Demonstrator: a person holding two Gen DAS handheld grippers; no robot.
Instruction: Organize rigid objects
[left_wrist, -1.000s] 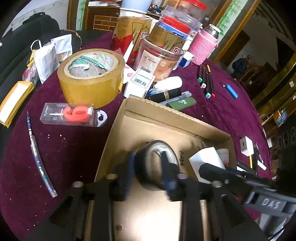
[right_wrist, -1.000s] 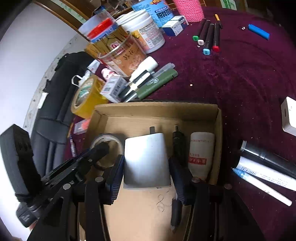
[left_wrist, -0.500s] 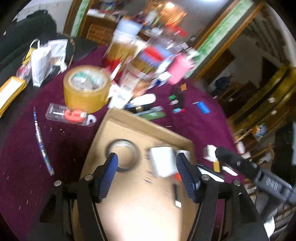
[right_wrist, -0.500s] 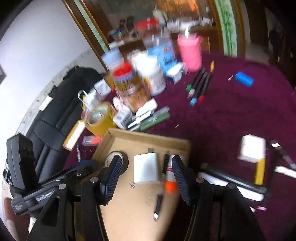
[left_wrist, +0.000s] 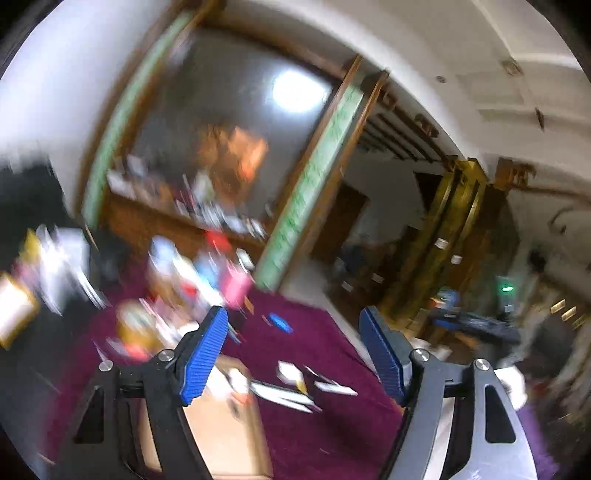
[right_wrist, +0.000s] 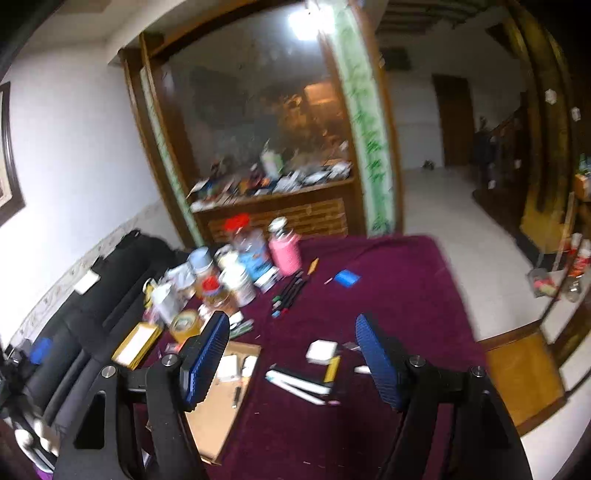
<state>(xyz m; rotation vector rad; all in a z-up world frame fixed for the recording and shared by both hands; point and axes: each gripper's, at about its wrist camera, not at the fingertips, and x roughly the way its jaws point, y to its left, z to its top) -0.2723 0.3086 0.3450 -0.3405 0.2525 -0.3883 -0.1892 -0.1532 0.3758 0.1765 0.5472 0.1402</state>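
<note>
Item: left gripper (left_wrist: 293, 347). Jaws have just been opening and are standing wide apart; nothing is being held between the blue pads (left_wrist: 205, 354). It is being carried high above the table, aimed toward the far wall; this view is heavily blurred.

Item: right gripper (right_wrist: 291, 350). Jaws have likewise just been opening and are released, with nothing between them. It is being tilted down over the maroon tablecloth (right_wrist: 399, 295).

Item: cardboard box (right_wrist: 221, 402). It is being seen at the near left edge of the table, holding a white block (right_wrist: 227, 367) and a small dark pen-like piece (right_wrist: 236, 397); further contents cannot be told.

Items still loose on the cloth: a white square adapter (right_wrist: 321, 350) near the table's middle, a bundle of pens and dark tubes (right_wrist: 299, 384) just beside the box's right side, a row of markers (right_wrist: 290, 295) and a blue lighter-like piece (right_wrist: 347, 277) toward the far edge, a tape roll (right_wrist: 184, 325) and jars (right_wrist: 236, 280) crowded at the far left corner.

Step in hand, as judged: a deposit into the box is being finished and both tools are being pulled clear. The task is being judged as partly done.

Next move, as judged: a loose rigid piece is being called for, likely the adapter or the pens nearest the box; the open jaws are needing to be lowered astride it before closing.
</note>
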